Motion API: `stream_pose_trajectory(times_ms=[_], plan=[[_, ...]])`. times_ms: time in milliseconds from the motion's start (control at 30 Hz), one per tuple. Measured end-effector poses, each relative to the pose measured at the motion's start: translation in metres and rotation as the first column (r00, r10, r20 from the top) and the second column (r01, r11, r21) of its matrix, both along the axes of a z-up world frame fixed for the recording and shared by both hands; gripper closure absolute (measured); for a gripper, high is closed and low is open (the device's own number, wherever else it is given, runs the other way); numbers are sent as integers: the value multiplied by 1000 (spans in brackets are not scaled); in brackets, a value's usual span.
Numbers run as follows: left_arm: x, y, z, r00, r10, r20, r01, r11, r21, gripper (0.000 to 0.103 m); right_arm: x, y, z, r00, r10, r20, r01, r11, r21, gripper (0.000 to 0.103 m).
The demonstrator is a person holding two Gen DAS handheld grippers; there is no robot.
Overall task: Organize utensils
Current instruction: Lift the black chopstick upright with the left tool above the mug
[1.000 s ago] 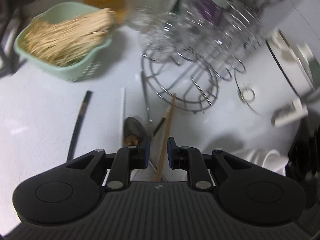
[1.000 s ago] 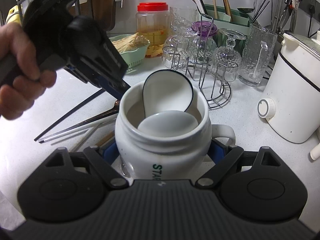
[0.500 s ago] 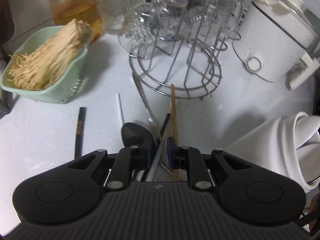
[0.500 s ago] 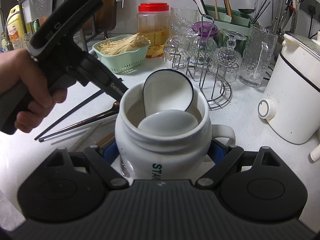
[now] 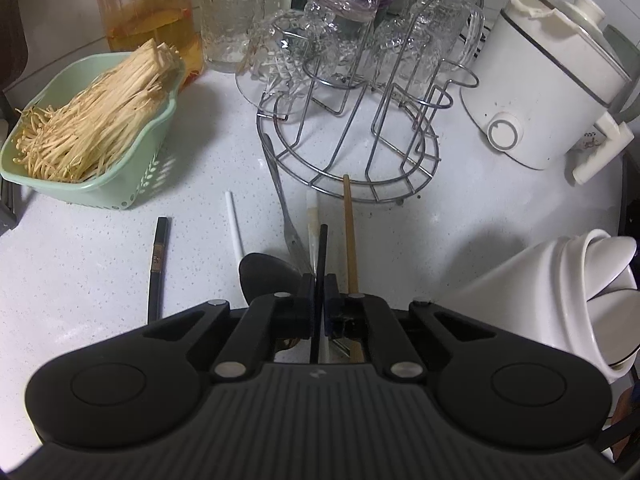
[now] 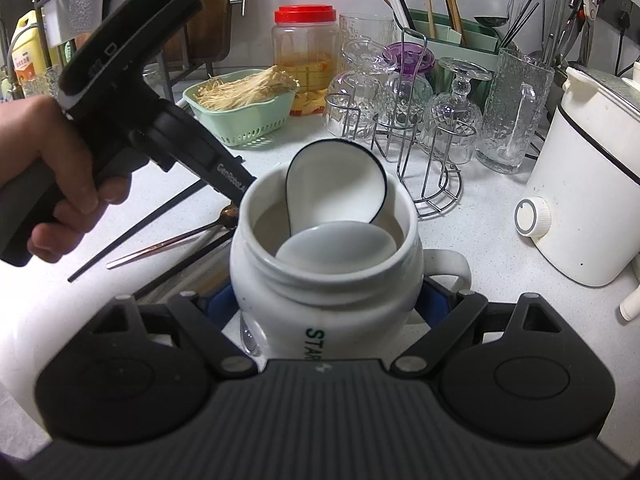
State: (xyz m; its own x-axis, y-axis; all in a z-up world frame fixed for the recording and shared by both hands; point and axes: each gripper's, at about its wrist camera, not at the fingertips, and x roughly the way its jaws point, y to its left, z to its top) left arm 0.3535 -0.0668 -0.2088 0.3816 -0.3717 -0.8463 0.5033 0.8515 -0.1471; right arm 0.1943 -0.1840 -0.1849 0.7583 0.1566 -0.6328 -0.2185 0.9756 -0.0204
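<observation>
My left gripper (image 5: 319, 280) points down at the white counter, shut on a thin black chopstick (image 5: 322, 246) that runs upright between its pads. Around it lie a wooden chopstick (image 5: 350, 232), a white chopstick (image 5: 235, 224), a banded black chopstick (image 5: 158, 256), a dark spoon (image 5: 268, 274) and a metal handle (image 5: 280, 196). My right gripper (image 6: 326, 308) is shut on a white mug (image 6: 324, 280) holding two white ceramic spoons (image 6: 336, 188). The right wrist view shows a hand holding the left gripper (image 6: 240, 194) just left of the mug, its tips hidden behind the rim.
A green basket (image 5: 156, 168) of enoki mushrooms stands at the back left, beside a red-lidded jar (image 5: 148, 12). A wire rack (image 5: 352, 152) of upturned glasses sits just beyond the utensils. A white cooker (image 5: 540, 100) is at the right. A green utensil holder (image 6: 444, 30) stands by the wall.
The left gripper's jaws have closed on the black chopstick, and the gripper has rolled so the chopstick now lines up straight. The right gripper and the mug have not moved.
</observation>
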Motion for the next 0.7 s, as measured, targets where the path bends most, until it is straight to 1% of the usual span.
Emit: stream_pose_trajectory(times_ms=[100,367,533,700], plan=[[-1,0,0,1000,7,-6,-7,1000,3,98,0,0,0,1000,1,0,-1,1000,-1,11],[-12,9,15,999,26,-39,-28,999,-41,98,0,0,0,1000,2,4,-2,1000,-4,11],[-25,16,36,998,54,-20,-55,996,-70,99,0,1,0,1000,0,1,0,1000,-7,11],[-41,25,65,997,82,15,-79,991,-110,99,0,1,0,1000,4,0,-4,1000,-10,11]])
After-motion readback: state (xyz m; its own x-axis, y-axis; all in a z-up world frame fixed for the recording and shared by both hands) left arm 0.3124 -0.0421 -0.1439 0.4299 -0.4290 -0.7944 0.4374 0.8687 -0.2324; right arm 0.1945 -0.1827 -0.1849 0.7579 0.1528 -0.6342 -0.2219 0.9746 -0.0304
